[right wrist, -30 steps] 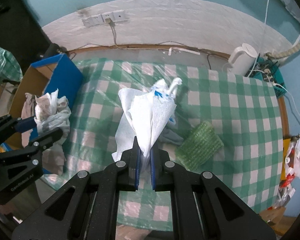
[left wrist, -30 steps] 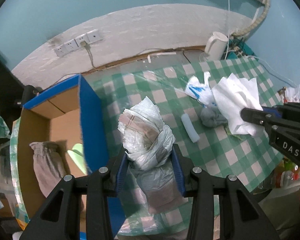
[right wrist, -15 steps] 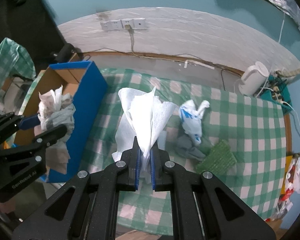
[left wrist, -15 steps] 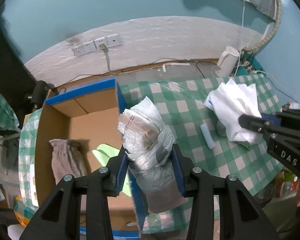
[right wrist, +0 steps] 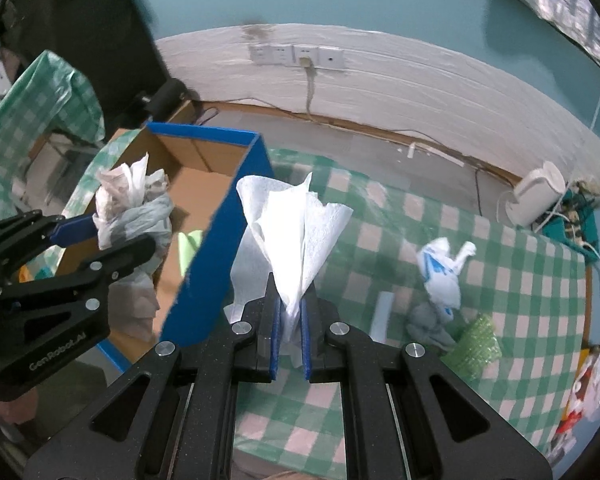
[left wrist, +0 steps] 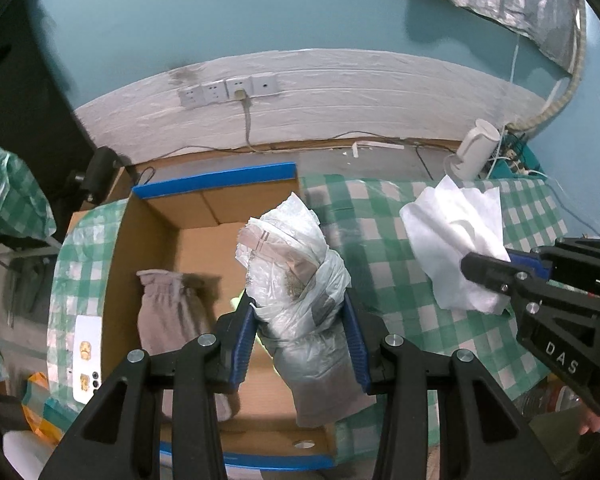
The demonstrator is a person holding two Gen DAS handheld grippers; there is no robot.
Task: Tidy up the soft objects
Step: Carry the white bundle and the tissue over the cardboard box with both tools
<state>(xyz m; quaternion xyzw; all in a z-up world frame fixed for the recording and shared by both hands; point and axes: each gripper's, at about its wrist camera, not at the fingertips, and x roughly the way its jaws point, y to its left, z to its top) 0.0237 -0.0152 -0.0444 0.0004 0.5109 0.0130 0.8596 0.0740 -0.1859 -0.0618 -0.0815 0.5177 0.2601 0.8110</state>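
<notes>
My left gripper is shut on a crumpled clear plastic bag bundle and holds it over the open blue-edged cardboard box. A grey cloth and something pale green lie inside the box. My right gripper is shut on a white paper towel, above the checked table just right of the box wall. The left gripper with its bundle also shows in the right wrist view. On the table lie a blue-and-white plastic bag, a grey cloth, a white roll and a green mesh pad.
The green checked tablecloth covers the table. A white kettle and cables stand at the back right by the wall. Wall sockets sit above the box. Coloured packaging lies off the table's right edge.
Both grippers have moved left. The left one with the bag bundle went from above the table to above the box. The right one with the paper towel now nears the box wall.
</notes>
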